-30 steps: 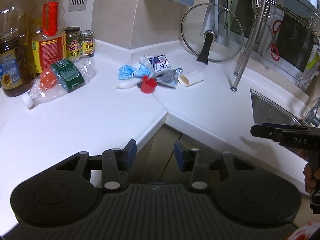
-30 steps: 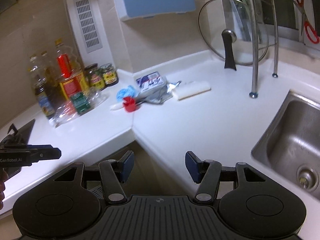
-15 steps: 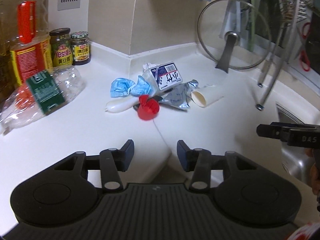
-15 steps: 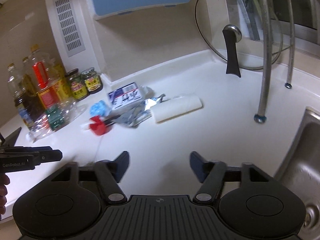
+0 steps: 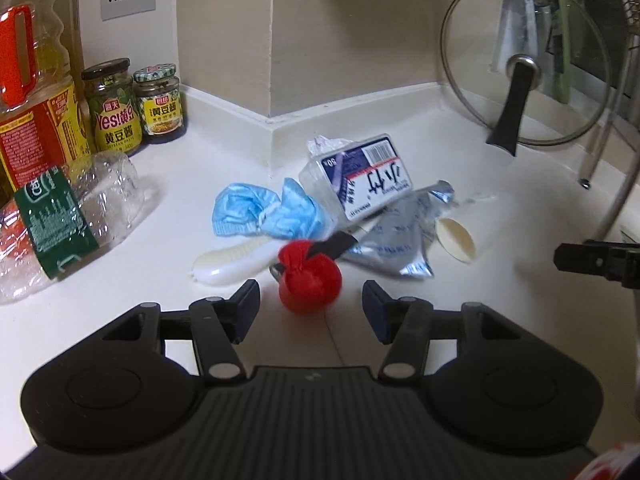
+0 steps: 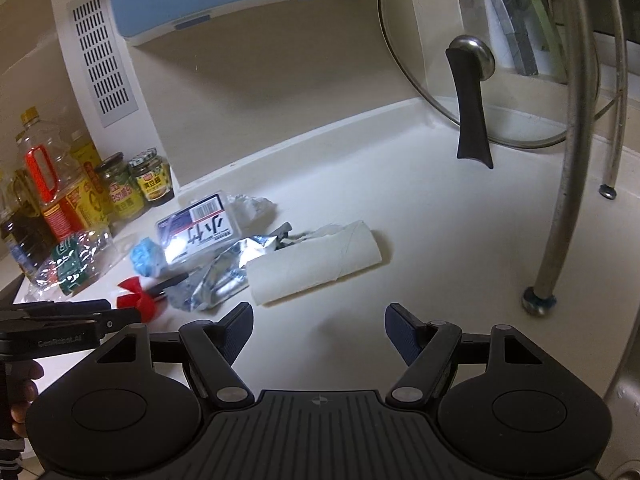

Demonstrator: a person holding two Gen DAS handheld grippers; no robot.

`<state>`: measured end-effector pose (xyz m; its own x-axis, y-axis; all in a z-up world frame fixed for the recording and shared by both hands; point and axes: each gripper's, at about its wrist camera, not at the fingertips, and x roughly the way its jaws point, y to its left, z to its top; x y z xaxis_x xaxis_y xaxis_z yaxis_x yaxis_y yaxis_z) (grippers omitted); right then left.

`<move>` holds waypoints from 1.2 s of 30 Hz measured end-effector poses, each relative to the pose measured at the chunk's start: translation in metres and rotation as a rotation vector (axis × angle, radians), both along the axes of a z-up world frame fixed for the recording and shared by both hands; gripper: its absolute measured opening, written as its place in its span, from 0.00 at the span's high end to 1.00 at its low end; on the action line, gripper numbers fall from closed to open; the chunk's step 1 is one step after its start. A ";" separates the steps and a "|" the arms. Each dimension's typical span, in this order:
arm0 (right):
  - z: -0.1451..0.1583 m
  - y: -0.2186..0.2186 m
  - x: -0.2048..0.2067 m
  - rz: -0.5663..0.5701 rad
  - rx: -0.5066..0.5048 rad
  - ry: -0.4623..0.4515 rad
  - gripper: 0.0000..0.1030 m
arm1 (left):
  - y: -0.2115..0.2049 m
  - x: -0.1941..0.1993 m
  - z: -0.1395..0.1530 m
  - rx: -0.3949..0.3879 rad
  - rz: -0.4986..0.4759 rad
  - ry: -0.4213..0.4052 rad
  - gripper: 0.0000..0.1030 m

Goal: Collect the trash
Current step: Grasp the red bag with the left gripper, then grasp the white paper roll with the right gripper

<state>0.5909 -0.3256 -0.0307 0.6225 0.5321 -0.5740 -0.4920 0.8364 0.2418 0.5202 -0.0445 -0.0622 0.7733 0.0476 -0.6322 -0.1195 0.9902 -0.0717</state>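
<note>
Trash lies heaped in the corner of a smooth white countertop point(image 5: 120, 312). Counted, the heap holds 1 red cup-shaped plastic piece point(image 5: 310, 282), glossy and round; 1 crumpled blue face mask point(image 5: 264, 212), soft and pleated; 1 clear rectangular plastic box point(image 5: 360, 180) with a white barcode label; 1 creased silver foil pouch point(image 5: 404, 240); 1 cardboard tube point(image 6: 320, 260), matte and pale, lying on its side; 1 slim white ribbed plastic piece point(image 5: 236, 260); and 1 thin black stick point(image 5: 334, 245) resting across the red piece. To the left lies 1 crushed clear plastic bottle point(image 5: 68, 216) with a green label, apart from the heap.

Against the wall stand 2 glass jars point(image 5: 136, 104) with green lids, and beside them a large oil bottle point(image 5: 32, 80) with a red handle. 1 round glass lid point(image 5: 524, 68) with a black handle leans upright on the right.

The left gripper point(image 5: 310, 310) hovers just short of the red piece, its jaws opening, nothing between the pads. The right gripper point(image 6: 318, 330) is spread wide and empty, just in front of the cardboard tube.
</note>
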 end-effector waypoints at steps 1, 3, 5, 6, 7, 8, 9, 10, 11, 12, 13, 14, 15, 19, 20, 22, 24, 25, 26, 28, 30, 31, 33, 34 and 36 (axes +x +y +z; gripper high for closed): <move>-0.001 0.001 0.003 0.003 -0.001 0.002 0.28 | 0.000 0.003 0.000 0.004 0.003 -0.003 0.49; -0.003 0.002 0.007 0.008 -0.004 0.009 0.26 | -0.002 0.007 -0.002 0.015 0.003 -0.002 0.53; -0.005 0.002 0.011 0.012 -0.004 0.011 0.22 | -0.003 0.010 -0.002 0.023 0.000 -0.004 0.55; -0.005 0.003 0.012 0.014 -0.003 0.012 0.21 | -0.003 0.011 -0.002 0.024 0.000 -0.006 0.57; -0.005 0.004 0.014 0.016 -0.002 0.014 0.20 | -0.003 0.012 -0.002 0.023 -0.001 -0.006 0.57; -0.006 0.004 0.016 0.017 -0.001 0.015 0.19 | -0.003 0.013 -0.002 0.023 -0.002 -0.004 0.60; -0.006 0.005 0.017 0.019 -0.001 0.015 0.18 | -0.003 0.014 -0.003 0.022 -0.002 -0.001 0.63; -0.006 0.005 0.019 0.022 -0.001 0.015 0.18 | -0.003 0.014 -0.003 0.020 -0.004 0.000 0.65; -0.006 0.006 0.021 0.024 -0.002 0.013 0.17 | -0.003 0.014 -0.003 0.017 -0.005 0.001 0.68; -0.007 0.007 0.021 0.025 -0.004 0.012 0.17 | -0.002 0.014 -0.003 0.015 -0.005 0.001 0.69; -0.007 0.008 0.023 0.028 -0.006 0.010 0.16 | -0.002 0.014 -0.003 0.013 -0.003 0.001 0.69; -0.006 0.010 0.024 0.032 -0.009 0.008 0.15 | -0.001 0.014 -0.003 0.011 -0.003 0.001 0.69; -0.007 0.011 0.025 0.035 -0.010 0.006 0.14 | -0.001 0.013 -0.003 0.010 -0.003 0.000 0.69; -0.007 0.018 0.031 0.057 -0.019 -0.004 0.05 | 0.001 0.008 0.001 0.005 -0.001 -0.010 0.69; -0.007 0.020 0.033 0.063 -0.029 -0.008 0.04 | 0.002 0.006 0.003 0.005 0.001 -0.015 0.69; -0.009 0.024 0.035 0.067 -0.050 -0.016 0.03 | 0.003 0.003 0.006 0.007 0.009 -0.021 0.69; -0.010 0.028 0.040 0.081 -0.060 -0.026 0.02 | 0.006 0.001 0.009 0.006 0.020 -0.025 0.69; -0.011 0.029 0.042 0.085 -0.060 -0.031 0.01 | 0.007 0.000 0.010 0.007 0.027 -0.026 0.69; -0.012 0.030 0.046 0.087 -0.061 -0.034 0.01 | 0.008 -0.002 0.011 0.008 0.033 -0.028 0.69; -0.013 0.031 0.053 0.088 -0.065 -0.039 0.01 | 0.011 -0.004 0.013 0.009 0.046 -0.029 0.69; -0.014 0.032 0.061 0.092 -0.066 -0.047 0.01 | 0.013 -0.007 0.014 0.010 0.058 -0.029 0.69; -0.015 0.032 0.065 0.094 -0.064 -0.049 0.01 | 0.014 -0.008 0.015 0.011 0.064 -0.029 0.69; -0.018 0.032 0.075 0.099 -0.051 -0.038 0.01 | 0.016 -0.011 0.016 0.014 0.074 -0.028 0.69; -0.020 0.031 0.080 0.098 -0.037 -0.029 0.01 | 0.016 -0.012 0.017 0.016 0.078 -0.027 0.69; -0.023 0.030 0.089 0.102 -0.016 -0.010 0.01 | 0.017 -0.015 0.017 0.020 0.084 -0.025 0.69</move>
<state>0.6800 -0.2960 -0.0533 0.5711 0.5836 -0.5773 -0.5768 0.7857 0.2236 0.5053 -0.0277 -0.0448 0.7816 0.1257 -0.6109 -0.2010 0.9780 -0.0558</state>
